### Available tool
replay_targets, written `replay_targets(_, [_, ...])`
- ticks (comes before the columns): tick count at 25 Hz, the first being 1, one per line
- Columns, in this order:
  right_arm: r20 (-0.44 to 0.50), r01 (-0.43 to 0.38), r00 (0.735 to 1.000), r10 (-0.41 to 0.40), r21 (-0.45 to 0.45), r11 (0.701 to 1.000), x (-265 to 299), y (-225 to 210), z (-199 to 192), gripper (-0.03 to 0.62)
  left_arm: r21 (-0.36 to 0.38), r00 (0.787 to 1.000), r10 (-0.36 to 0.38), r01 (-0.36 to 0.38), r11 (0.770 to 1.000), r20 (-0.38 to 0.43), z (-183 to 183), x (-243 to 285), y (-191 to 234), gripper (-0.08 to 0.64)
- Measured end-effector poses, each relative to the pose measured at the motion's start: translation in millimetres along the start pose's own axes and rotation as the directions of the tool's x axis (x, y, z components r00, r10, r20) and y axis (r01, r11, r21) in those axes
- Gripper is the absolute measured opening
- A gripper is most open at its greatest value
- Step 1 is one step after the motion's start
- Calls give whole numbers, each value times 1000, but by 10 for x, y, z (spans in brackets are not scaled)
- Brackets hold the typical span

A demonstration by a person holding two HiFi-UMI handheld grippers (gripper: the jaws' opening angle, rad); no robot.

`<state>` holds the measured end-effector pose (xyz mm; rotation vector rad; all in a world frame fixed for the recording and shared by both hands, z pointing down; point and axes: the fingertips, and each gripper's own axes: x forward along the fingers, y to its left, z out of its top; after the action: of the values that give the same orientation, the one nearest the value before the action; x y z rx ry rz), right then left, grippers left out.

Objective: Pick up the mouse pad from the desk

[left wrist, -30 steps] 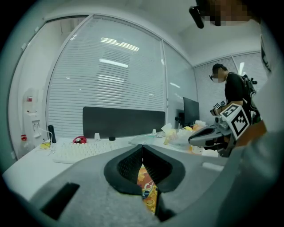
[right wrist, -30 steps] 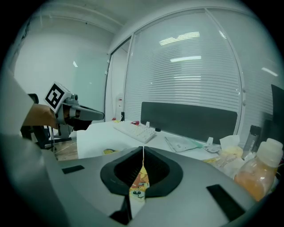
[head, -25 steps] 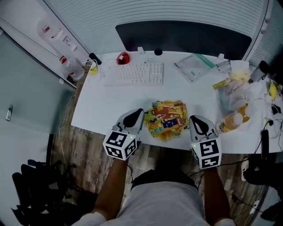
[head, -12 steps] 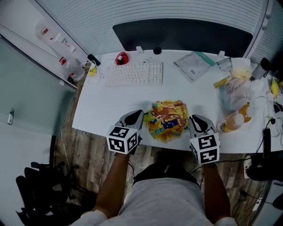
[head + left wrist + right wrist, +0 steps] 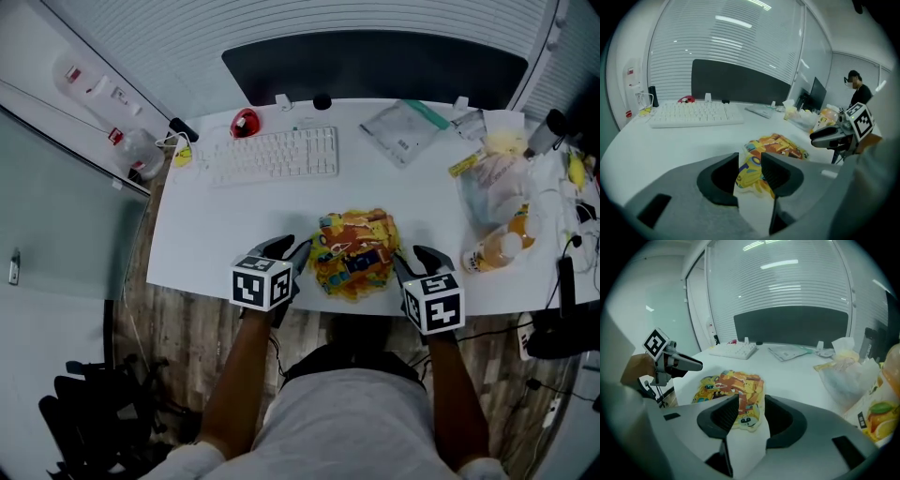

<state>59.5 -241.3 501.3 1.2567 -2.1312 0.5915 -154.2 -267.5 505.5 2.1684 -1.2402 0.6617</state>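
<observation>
The mouse pad [image 5: 354, 253], an irregular orange and yellow cartoon shape, lies flat near the front edge of the white desk [image 5: 216, 234]. My left gripper [image 5: 302, 253] is just off its left edge and my right gripper [image 5: 405, 264] just off its right edge, both angled down at the desk. Both sets of jaws are opening, with nothing between them. In the left gripper view the mouse pad [image 5: 776, 147] lies beyond the left gripper [image 5: 750, 171]. In the right gripper view the mouse pad [image 5: 733, 387] shows past the right gripper [image 5: 751, 414].
A white keyboard [image 5: 267, 155] and a red mouse [image 5: 244, 122] lie at the back left. A document sleeve [image 5: 403, 129] is at the back. Plastic bags and a juice bottle [image 5: 502, 248] crowd the desk's right end. A dark panel [image 5: 375, 70] stands behind the desk.
Both grippers have sunk toward the desk and tilted further down. Their jaws, shut a moment ago, now stand apart on either side of the mouse pad.
</observation>
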Motion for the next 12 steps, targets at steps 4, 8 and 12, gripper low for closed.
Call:
replay_targets(4, [-79, 3, 997, 2, 67, 998, 89, -26, -208, 183, -21, 996, -12, 10, 1000, -85, -168, 102, 37, 205])
replay_targets(8, [-120, 16, 993, 1, 135, 991, 163, -64, -348, 193, -31, 989, -26, 21, 999, -145, -289, 178, 52, 242])
replay_targets(12, [-131, 18, 991, 11, 215, 976, 221, -89, -405, 193, -28, 985, -34, 29, 999, -167, -317, 238, 66, 255])
